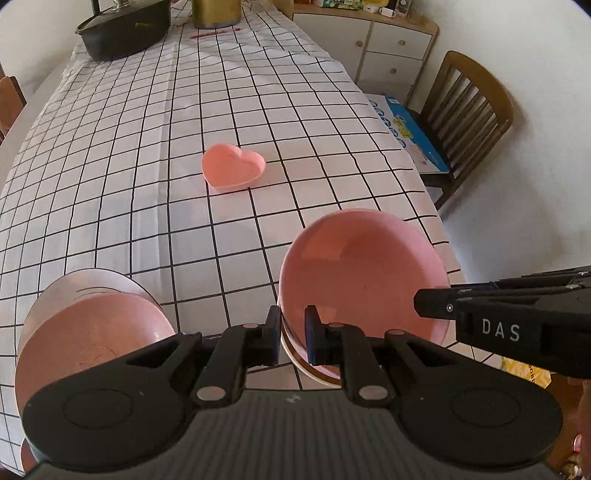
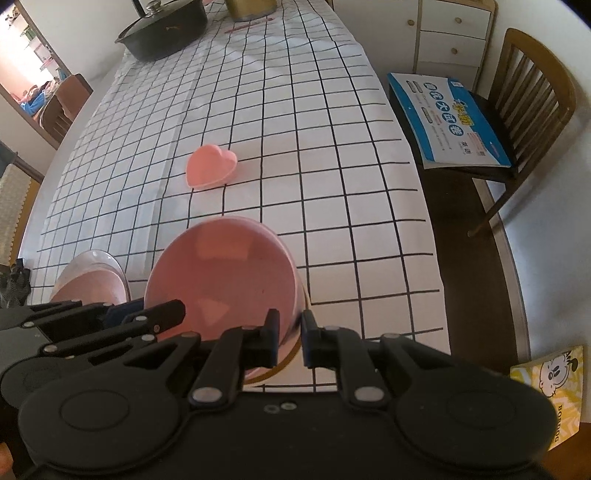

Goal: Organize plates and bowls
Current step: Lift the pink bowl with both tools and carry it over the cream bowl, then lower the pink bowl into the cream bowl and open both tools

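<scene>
Both tongs grip one pink plate: the left tongs (image 1: 291,334) pinch its near-left rim, and the right tongs (image 2: 289,338) pinch its near-right rim, so the pink plate (image 2: 225,280) hangs tilted between them, far edge up, over a white bowl with a gold rim (image 1: 295,354) at the near edge of the worktop (image 1: 147,147). To the left, another pink plate (image 1: 96,339) lies on a pale plate (image 1: 85,282), and a small heart-shaped dish (image 1: 233,167) sits well apart at mid-cloth. Far off stand a lidded black pot (image 1: 122,29) and a gold canister (image 1: 216,13). The risk, by my reading: each grip bites only a thin slice of smooth rim, so uneven lowering could let the plate pivot and slip, knock the bowl, or nudge it off the near edge. Both tongs point steeply downward, side by side, the right one reaching across the left wrist view from the right edge.
</scene>
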`<state>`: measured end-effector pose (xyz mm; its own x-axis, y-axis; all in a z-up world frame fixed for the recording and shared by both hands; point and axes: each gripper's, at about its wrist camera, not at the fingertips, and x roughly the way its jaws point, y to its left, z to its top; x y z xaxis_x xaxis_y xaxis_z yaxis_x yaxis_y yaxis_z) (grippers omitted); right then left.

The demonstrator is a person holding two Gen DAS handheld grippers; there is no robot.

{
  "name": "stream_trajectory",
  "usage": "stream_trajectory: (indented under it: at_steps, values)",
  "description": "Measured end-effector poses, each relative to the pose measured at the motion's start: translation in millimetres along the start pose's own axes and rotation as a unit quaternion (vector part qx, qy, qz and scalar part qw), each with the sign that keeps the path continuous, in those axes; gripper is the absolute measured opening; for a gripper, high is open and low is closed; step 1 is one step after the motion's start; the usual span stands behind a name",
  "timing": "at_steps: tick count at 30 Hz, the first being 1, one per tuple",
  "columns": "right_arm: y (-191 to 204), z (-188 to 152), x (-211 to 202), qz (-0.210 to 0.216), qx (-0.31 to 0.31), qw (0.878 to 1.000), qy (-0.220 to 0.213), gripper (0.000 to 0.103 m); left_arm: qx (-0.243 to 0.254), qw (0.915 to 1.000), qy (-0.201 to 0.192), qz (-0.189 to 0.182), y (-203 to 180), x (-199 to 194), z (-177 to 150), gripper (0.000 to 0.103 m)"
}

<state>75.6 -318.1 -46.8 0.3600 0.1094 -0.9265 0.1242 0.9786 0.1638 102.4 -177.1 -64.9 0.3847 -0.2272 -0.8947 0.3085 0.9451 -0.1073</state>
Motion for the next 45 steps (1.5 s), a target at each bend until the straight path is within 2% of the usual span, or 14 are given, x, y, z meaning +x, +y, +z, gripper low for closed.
stream_trajectory:
  at_steps: [16, 25, 35, 45]
  values:
    - [0, -1, 10, -0.002, 0.001, 1.0, 0.009, 0.011, 0.004, 0.9999, 0.01, -0.01, 6, 8, 2, 0.013]
    - [1, 3, 2, 0.005, 0.002, 1.0, 0.009, 0.019, -0.005, 0.9994, 0.02, -0.029, 14, 3, 5, 0.013]
    - [4, 24, -21, 0.021, -0.023, 0.999, -0.013, 0.024, 0.021, 0.9984, -0.02, -0.048, 17, -28, 17, 0.013]
    - [12, 58, -25, 0.033, -0.039, 0.998, -0.028, 0.033, 0.008, 0.9982, -0.05, -0.032, 33, -32, 44, 0.013]
